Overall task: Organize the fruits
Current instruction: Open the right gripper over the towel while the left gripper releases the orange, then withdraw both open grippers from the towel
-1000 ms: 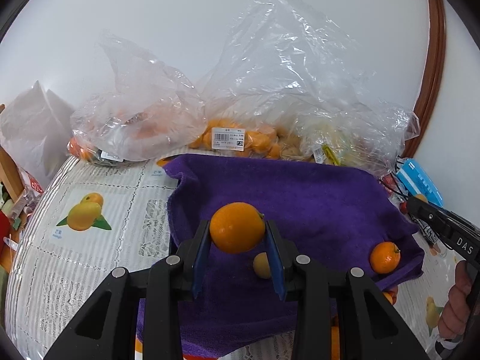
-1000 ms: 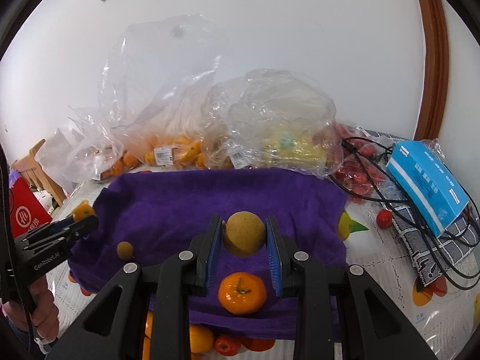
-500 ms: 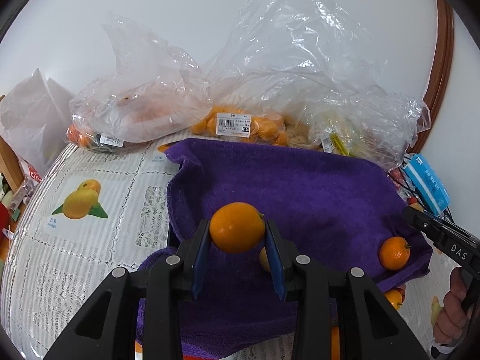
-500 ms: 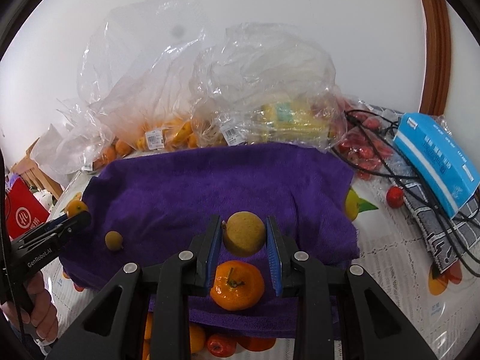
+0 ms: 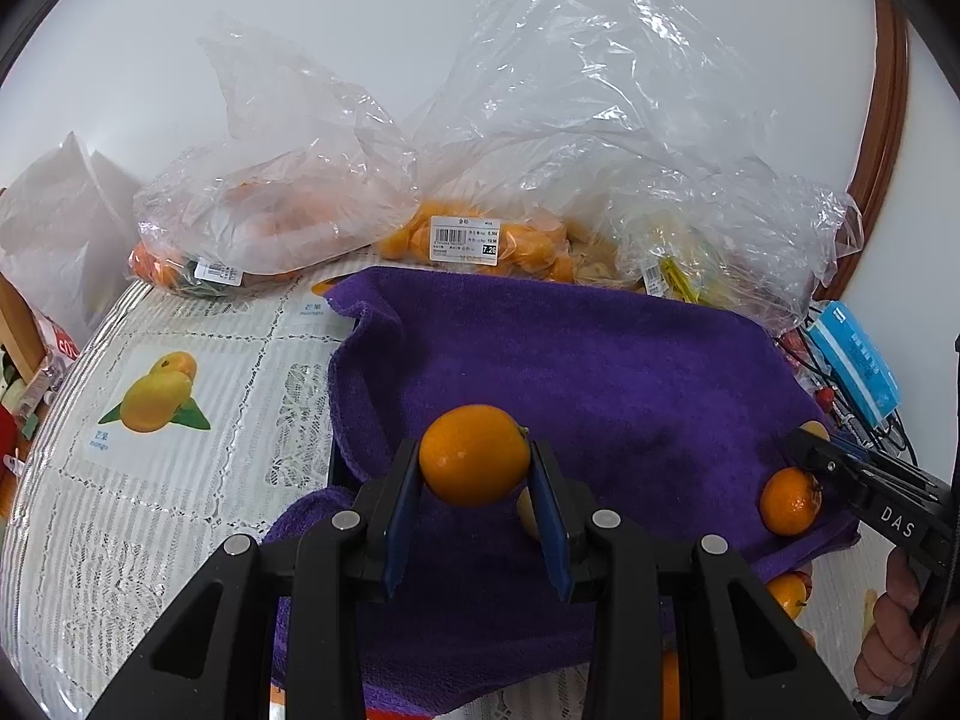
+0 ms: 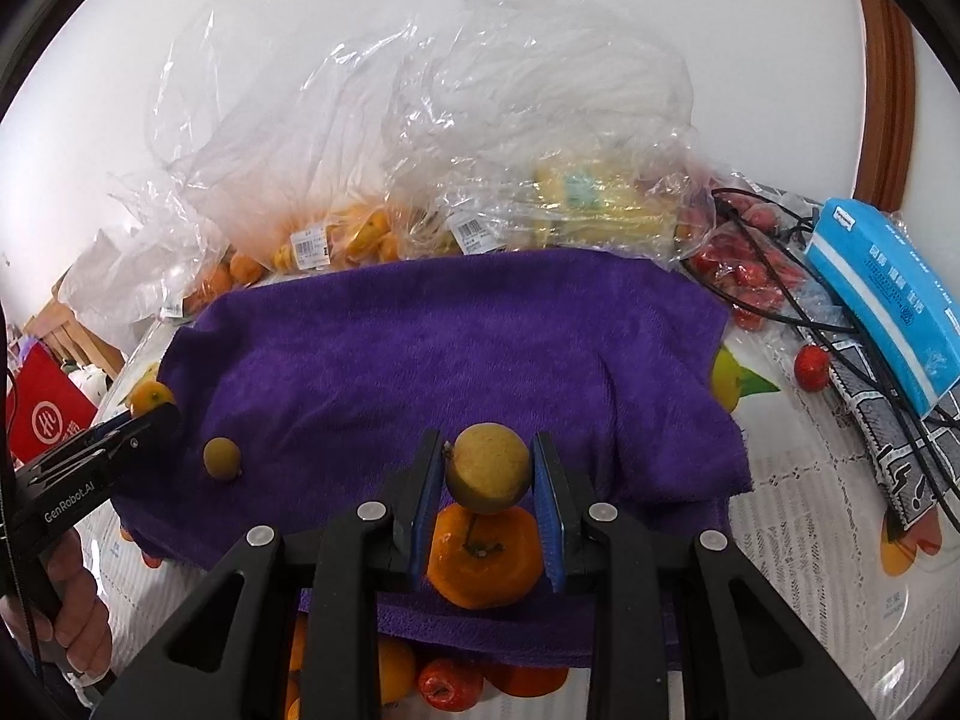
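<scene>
Both grippers have advanced over the purple towel [image 5: 600,372] since the earlier frames, with the bagged fruit at the back drawing nearer in each wrist view. Left gripper [image 5: 474,480] is closed onto an orange [image 5: 474,455], right gripper [image 6: 487,483] closed onto a yellow-green round fruit [image 6: 487,468], both carried clear above the towel; a mandarin [image 6: 483,558] and a small brownish fruit [image 6: 222,457] lie on it. Judgement: both fruits are in transit, placement not yet made.
</scene>
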Demonstrator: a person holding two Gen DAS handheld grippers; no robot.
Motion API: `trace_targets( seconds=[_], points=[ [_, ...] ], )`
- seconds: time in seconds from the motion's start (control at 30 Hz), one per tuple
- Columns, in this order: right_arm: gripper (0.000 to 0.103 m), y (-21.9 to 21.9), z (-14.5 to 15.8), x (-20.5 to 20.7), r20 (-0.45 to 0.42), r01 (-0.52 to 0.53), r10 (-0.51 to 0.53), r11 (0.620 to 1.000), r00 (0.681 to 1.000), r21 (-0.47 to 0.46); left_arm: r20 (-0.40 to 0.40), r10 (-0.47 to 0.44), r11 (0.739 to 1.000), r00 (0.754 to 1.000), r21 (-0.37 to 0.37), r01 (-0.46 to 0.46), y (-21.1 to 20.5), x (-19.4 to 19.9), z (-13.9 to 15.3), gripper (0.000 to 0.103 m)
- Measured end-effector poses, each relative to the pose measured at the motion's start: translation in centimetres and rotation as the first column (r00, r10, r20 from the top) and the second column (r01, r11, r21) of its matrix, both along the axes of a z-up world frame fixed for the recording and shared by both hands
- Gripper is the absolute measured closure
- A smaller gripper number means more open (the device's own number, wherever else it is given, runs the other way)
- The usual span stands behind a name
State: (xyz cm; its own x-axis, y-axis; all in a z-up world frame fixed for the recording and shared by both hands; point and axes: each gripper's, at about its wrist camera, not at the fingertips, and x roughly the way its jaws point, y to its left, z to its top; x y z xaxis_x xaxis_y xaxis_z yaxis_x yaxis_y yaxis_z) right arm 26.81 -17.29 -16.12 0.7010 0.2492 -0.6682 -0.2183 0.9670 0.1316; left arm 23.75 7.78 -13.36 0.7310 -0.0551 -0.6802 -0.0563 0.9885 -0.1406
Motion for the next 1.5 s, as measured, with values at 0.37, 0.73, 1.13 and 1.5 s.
trace_targets(
  seconds=[0.37,0.73,1.13,1.5],
  points=[
    [0.074,0.2,-0.3,0.3,-0.012,-0.001,0.001,1.0,1.0,-0.019,-0.017,-0.016,1.0,1.0,0.004,0.016,-0.3,0.1,-0.4,0.069],
    [0.071,0.2,0.3,-0.3,0.016,0.0,0.0,1.0,1.0,-0.028,-0.033,-0.022,1.0,0.999,0.005,0.022,-0.5,0.2,-0.7,0.069],
    [0.065,0.3,0.3,-0.4,0.027,-0.001,0.002,1.0,1.0,-0.026,-0.009,-0.038,0.999,0.999,0.007,0.038,-0.8,-0.3,0.0,0.053],
    [0.061,0.2,1.6,-1.5,0.083,0.005,-0.005,1.0,0.997,0.0,0.049,-0.058,0.998,0.997,0.035,0.057,-1.7,-1.3,0.9,0.053]
  ],
)
